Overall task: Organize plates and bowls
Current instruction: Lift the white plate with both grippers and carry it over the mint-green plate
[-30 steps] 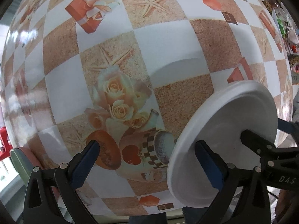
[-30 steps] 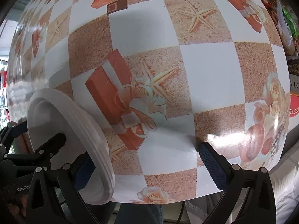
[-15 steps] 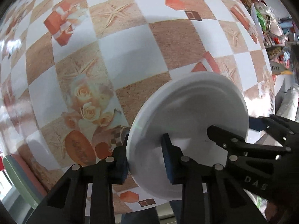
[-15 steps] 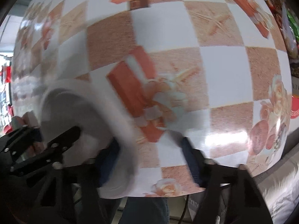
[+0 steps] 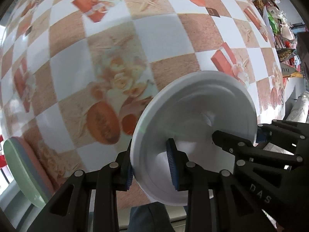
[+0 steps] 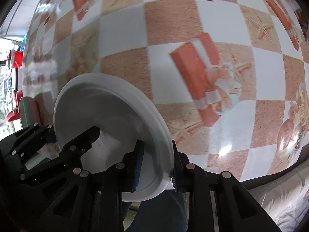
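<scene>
**Ana:** Tools first, nearest the lenses. Left tool [image 5: 150, 169] is clamped on the white plate [image 5: 195, 135] at its near-left rim, one blue pad under the edge and one on the dished face. Right tool [image 6: 155, 166] is closing across the opposite rim, and from its own camera both pads already seem to bear on the edge, so I'd call that a grip too.

**Ben:** So the plate hangs between the two, tilted, with its rim pinched on either side?

**Ana:** Yes, raised clear of the worktop [image 5: 160, 34] as far as I can judge, with each tool's dark frame reaching in over the plate's hollow in the other's view.

**Ben:** How would you carry it well?

**Ana:** Keep both hands moving together. If they drift apart or twist against each other, the thin rim could flex or slip out of a pad. Keep the pinch shallow but firm, and level the plate before setting it down.

**Ben:** And farther out?

**Ana:** At the worktop's left edge lie a green plate [image 5: 21, 172] and a pinkish one, overlapping. That looks like the likely stack. Beyond them there is only patterned cloth, and cluttered shelves at the far right.
</scene>
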The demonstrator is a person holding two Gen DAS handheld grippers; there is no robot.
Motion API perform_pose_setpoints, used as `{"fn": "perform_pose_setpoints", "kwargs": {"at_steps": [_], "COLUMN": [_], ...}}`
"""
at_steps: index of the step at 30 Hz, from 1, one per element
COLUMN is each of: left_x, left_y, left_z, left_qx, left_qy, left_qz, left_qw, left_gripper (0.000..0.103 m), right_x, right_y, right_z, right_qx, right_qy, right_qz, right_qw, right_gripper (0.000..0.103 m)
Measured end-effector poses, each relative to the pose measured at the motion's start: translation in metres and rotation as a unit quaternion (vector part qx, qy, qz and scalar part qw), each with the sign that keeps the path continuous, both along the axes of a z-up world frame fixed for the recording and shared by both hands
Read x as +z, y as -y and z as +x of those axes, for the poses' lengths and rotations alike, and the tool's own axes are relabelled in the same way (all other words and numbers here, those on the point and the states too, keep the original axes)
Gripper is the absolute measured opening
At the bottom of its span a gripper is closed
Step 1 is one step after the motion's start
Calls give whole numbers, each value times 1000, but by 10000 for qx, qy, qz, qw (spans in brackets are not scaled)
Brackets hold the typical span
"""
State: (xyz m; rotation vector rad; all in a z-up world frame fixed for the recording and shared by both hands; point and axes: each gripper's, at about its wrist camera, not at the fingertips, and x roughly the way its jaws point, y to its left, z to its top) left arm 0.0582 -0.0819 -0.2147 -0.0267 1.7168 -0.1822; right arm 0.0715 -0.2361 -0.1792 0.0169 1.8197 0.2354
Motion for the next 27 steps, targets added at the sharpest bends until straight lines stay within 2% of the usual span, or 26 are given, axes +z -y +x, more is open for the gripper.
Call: {"fn": "perform_pose_setpoints", "kwargs": {"at_steps": [13, 16, 19, 27], "left_x": [37, 48, 65, 87], "left_y": [-58, -63, -72, -129], "left_z": [-26, -36, -28, -36], "left_qx": [545, 722, 878, 1410], "left_qy": [487, 602, 727, 930], "left_qz": [12, 6, 20, 190], "left_qw": [9973, 9956, 9935, 9855], "left_gripper": [33, 33, 33, 34], "right_x": [41, 52, 61, 69], "right_y": [-63, -83, -101, -165], "right_z": [7, 6, 10, 6], "right_qx": [460, 593, 719, 1231], "right_qy": [372, 481, 562, 692], "right_qz": [5, -22, -30, 54], "right_qw": [9983, 9971, 9958, 9900], "right_gripper": [27, 27, 27, 27]}}
